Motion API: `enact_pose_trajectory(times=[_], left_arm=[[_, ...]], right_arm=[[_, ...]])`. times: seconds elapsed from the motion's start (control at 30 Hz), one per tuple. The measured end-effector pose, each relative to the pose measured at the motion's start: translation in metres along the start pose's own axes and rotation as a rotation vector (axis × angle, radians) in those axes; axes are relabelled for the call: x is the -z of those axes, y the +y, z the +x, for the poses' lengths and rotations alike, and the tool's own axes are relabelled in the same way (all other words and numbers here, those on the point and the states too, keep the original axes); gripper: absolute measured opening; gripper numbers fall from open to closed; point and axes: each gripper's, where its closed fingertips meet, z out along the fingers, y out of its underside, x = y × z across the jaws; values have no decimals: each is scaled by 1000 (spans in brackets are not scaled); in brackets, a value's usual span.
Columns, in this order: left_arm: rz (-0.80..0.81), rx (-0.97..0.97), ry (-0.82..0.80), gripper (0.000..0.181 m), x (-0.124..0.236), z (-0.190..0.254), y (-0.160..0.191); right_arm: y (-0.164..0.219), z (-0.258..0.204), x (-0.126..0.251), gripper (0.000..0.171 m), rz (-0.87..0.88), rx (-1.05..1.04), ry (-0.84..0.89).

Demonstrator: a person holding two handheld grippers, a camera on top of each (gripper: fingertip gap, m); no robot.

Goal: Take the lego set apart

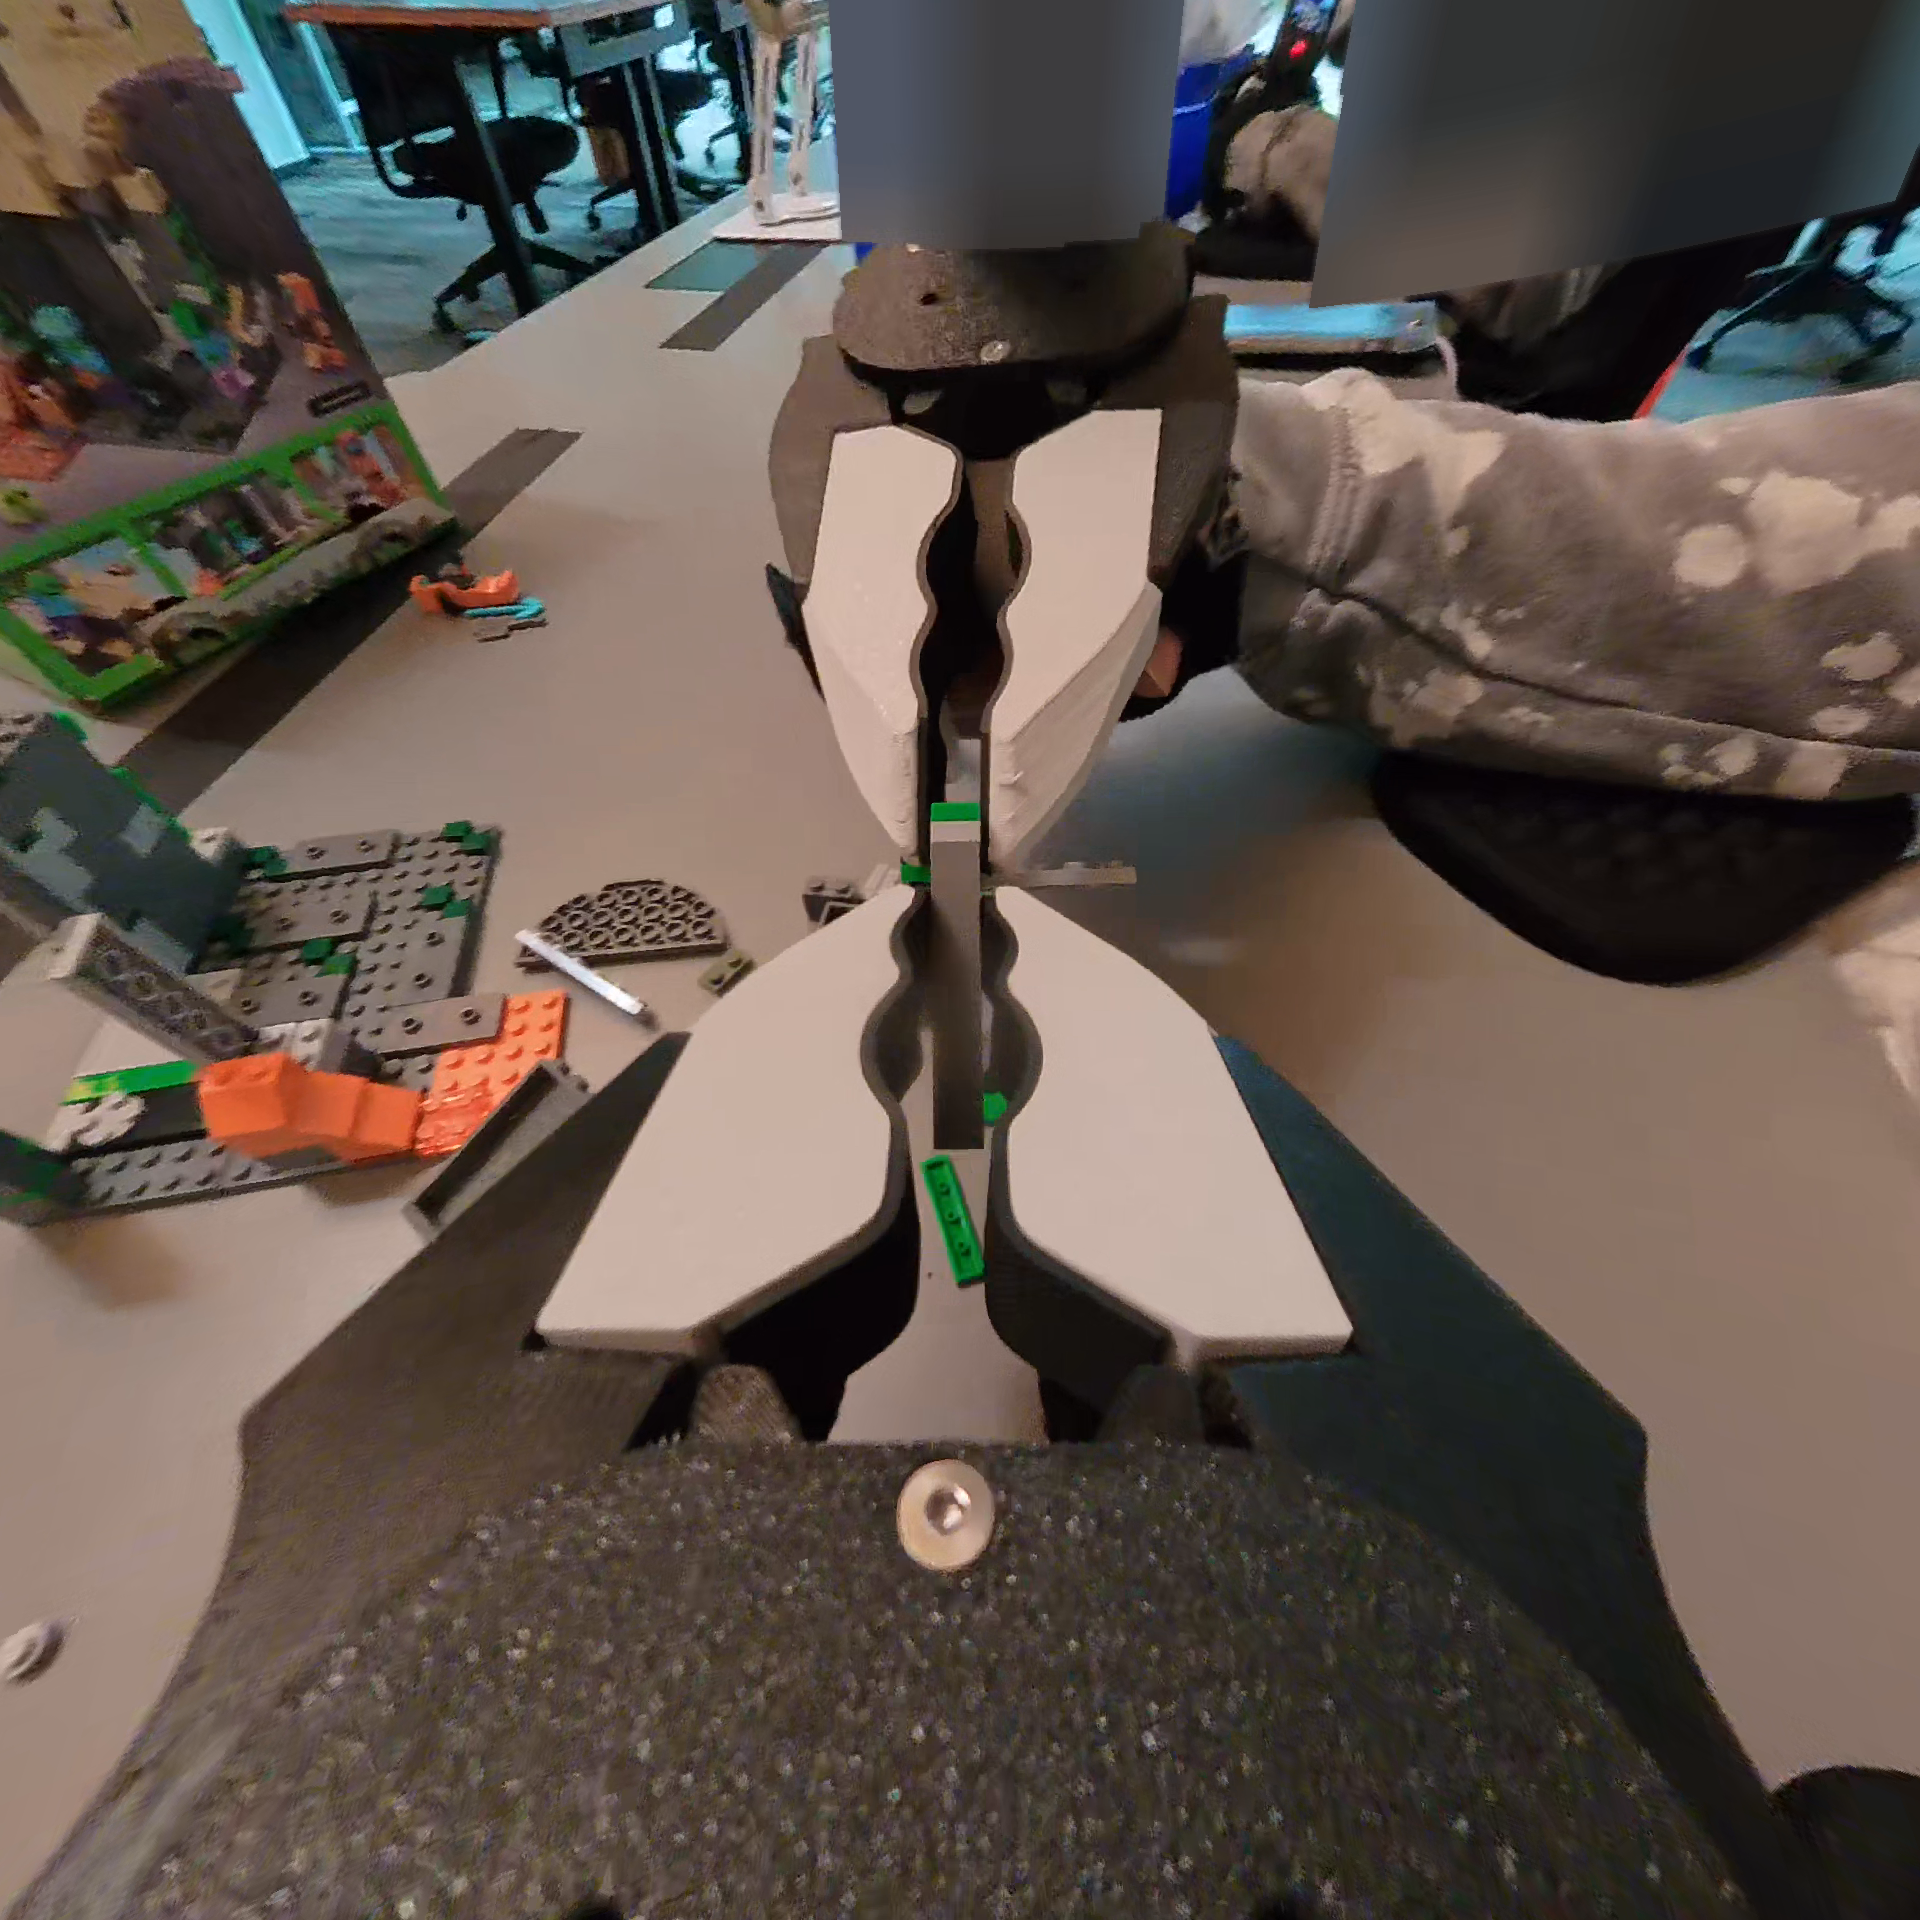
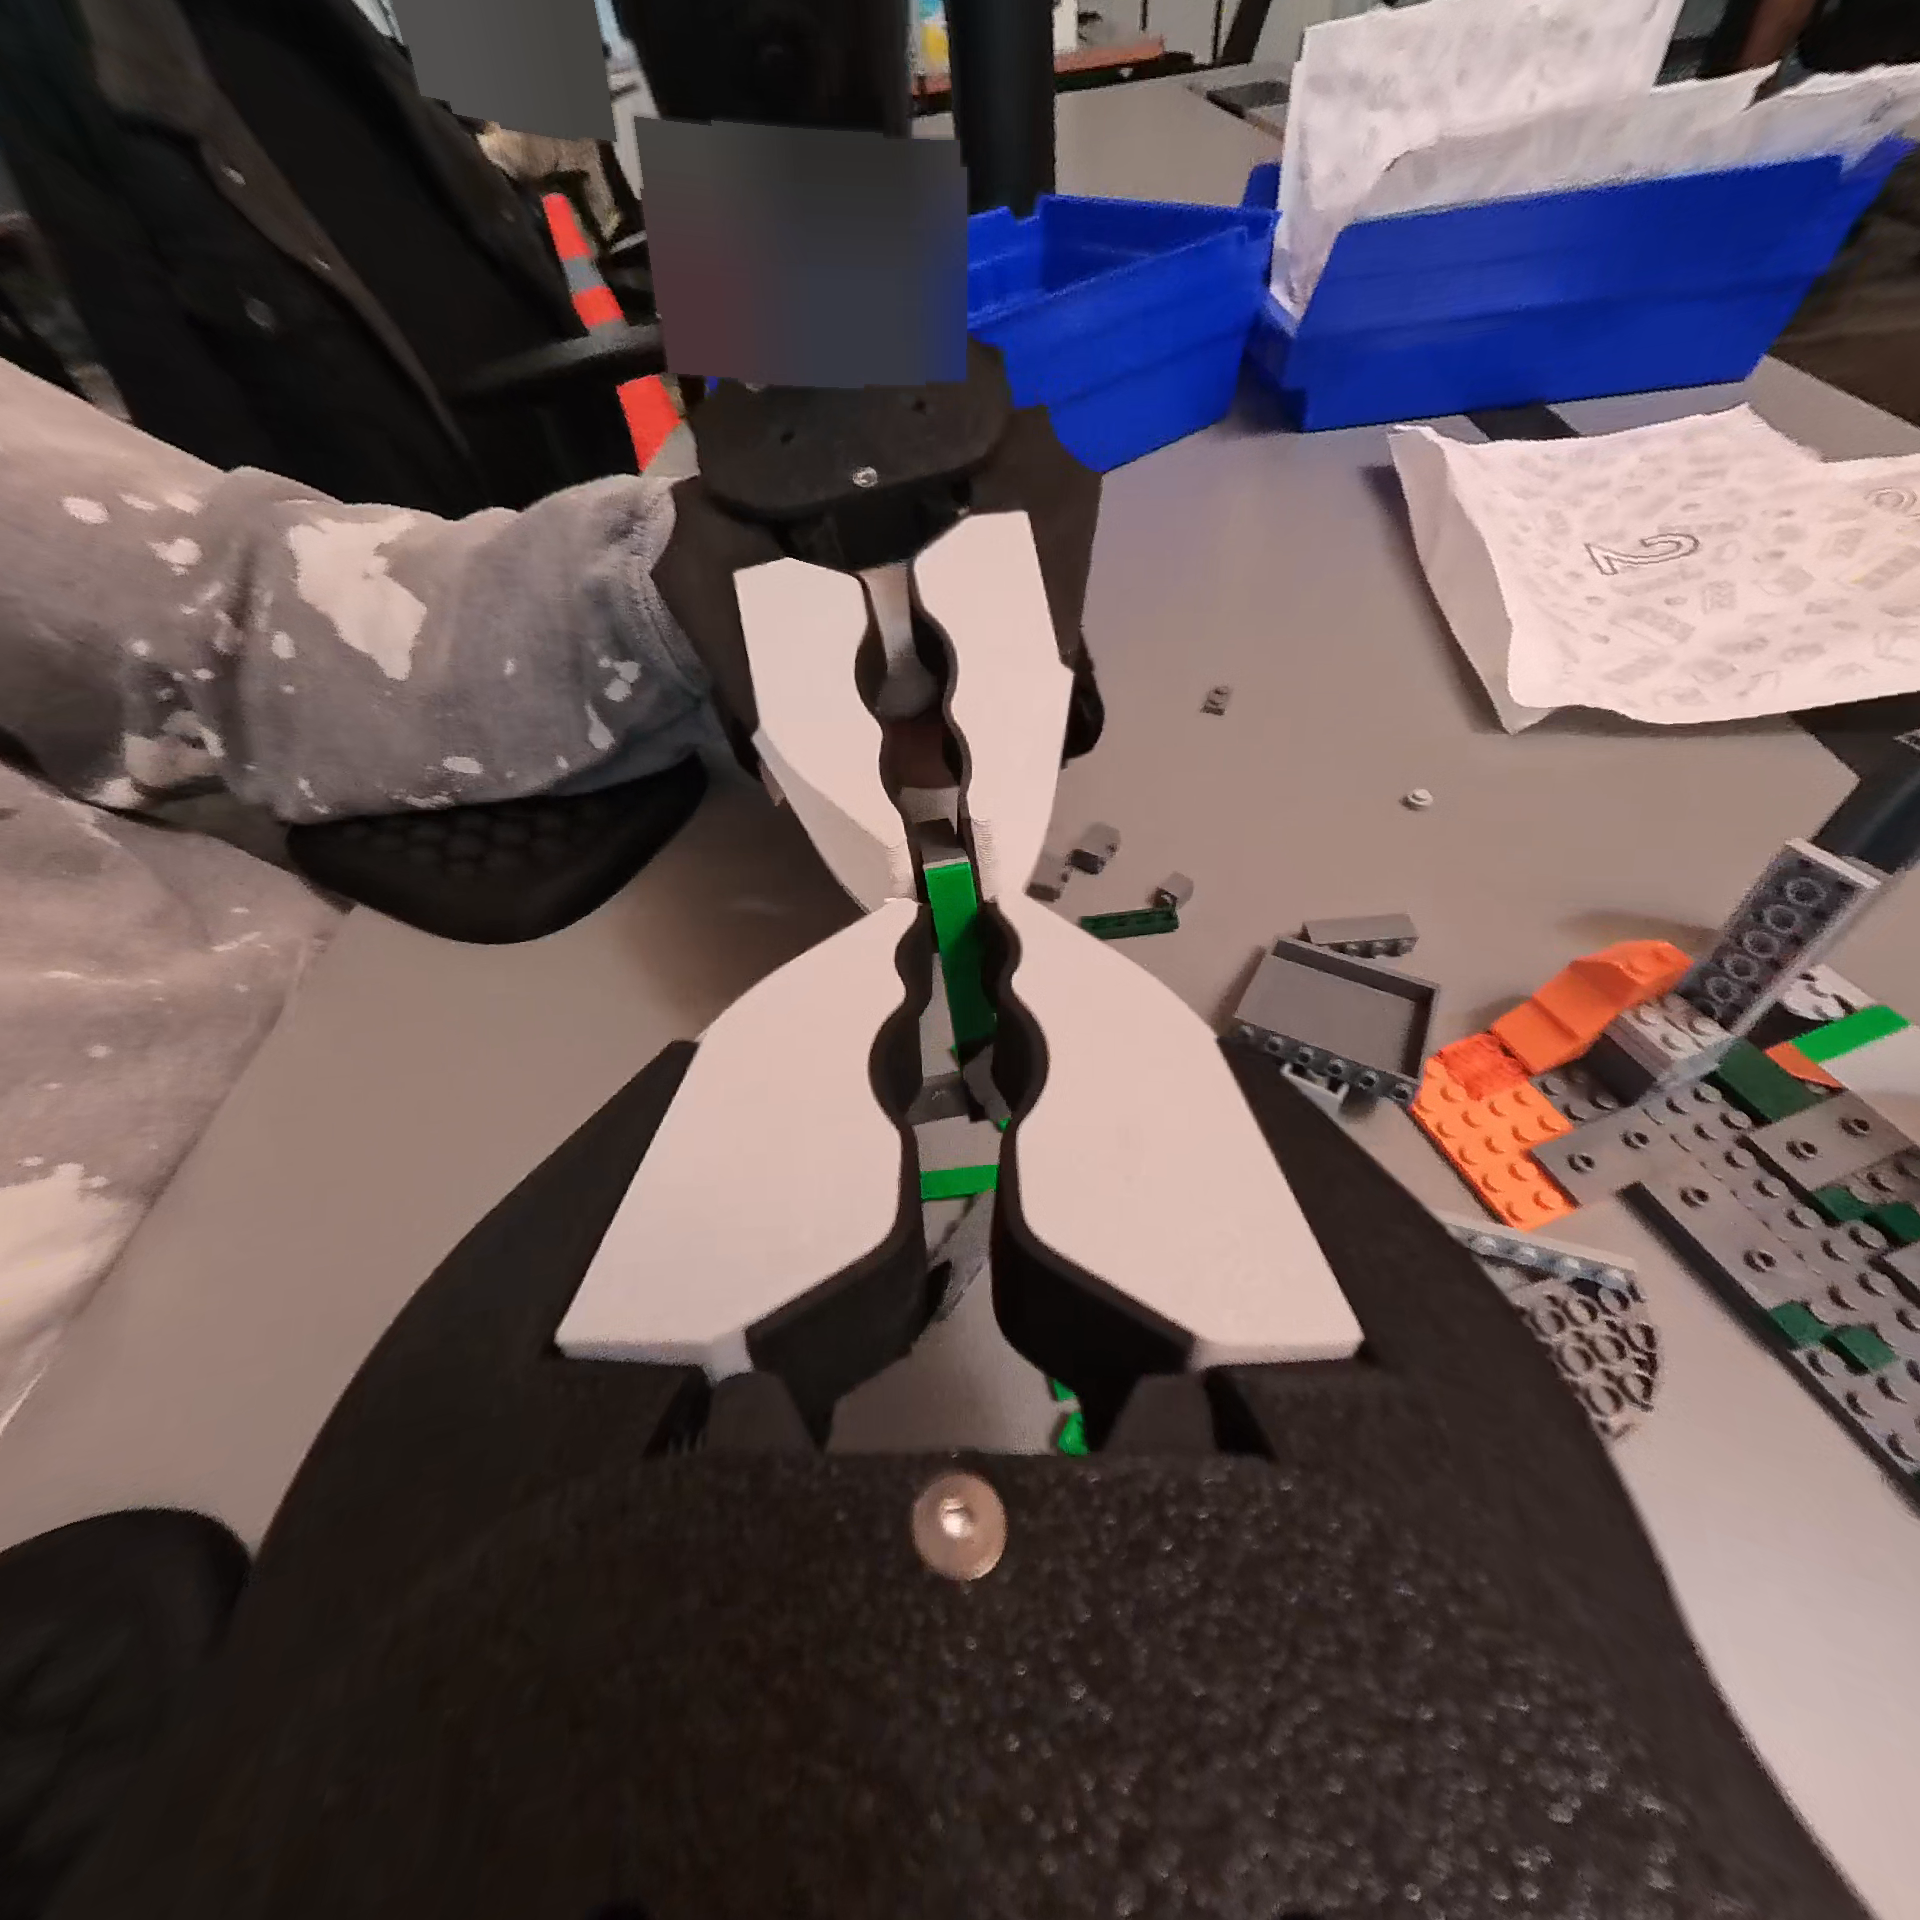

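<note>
Writing shows on the set's box and on the printed paper bag, but is left unread here. Both grippers meet tip to tip above the grey table, each pinching an end of one small lego piece: a grey strip with green plate on its far face. The left gripper has its fingers nearly shut on the near end; the right gripper is likewise closed on the same piece, whose green side faces it. Finger pads hide much of the piece, so its full shape is unclear. A loose green plate lies on the table under the left gripper. The main build sits off to the left side, partly cropped. Two blue bins stand behind.
</note>
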Motion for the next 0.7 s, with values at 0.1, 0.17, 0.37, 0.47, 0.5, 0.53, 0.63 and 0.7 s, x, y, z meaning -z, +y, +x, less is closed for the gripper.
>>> enact_pose_trajectory(times=[0.1,0.17,0.37,0.47,0.5,0.53,0.63,0.7], left_arm=[[37,30,42,9,-2,4,-4],[79,52,70,9,-3,6,-11],[82,90,83,9,6,1,-8],[255,167,50,9,38,-16,-27],[301,159,32,9,41,-20,-37],[312,158,10,8,39,-25,-40],[248,163,-53,8,28,-33,-24],[206,142,-94,8,28,-34,-14]], right_arm=[[-2,-3,5,8,30,-18,-39],[-7,-5,9,8,65,-23,-63],[-48,-6,56,8,391,-63,-125],[-57,6,99,8,425,2,40],[-58,4,94,8,412,1,40],[-59,2,87,8,406,-4,31],[-62,1,71,8,388,-29,-9],[-61,3,67,8,395,-50,-24]])
